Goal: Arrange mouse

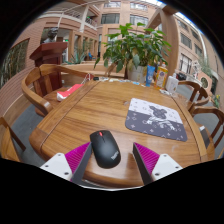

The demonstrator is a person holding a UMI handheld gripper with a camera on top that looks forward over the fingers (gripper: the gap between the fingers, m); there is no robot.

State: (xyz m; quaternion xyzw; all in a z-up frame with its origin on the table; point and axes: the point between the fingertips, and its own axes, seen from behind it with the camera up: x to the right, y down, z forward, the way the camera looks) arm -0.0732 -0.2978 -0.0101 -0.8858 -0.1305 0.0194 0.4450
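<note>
A black computer mouse [104,148] rests on the wooden table [95,110] near its front edge. It lies between the fingers of my gripper [111,160], close against the left finger, with a gap of bare wood on its right side. The gripper is open, and its pink pads [74,158] flank the mouse. A grey patterned mouse pad [155,118] lies on the table ahead and to the right, beyond the fingers, with nothing on it.
A large potted plant [135,50] stands at the table's far side, with a blue bottle [150,75] and a white cup [171,85] beside it. A red flat item [70,91] lies far left. Wooden chairs [35,85] surround the table.
</note>
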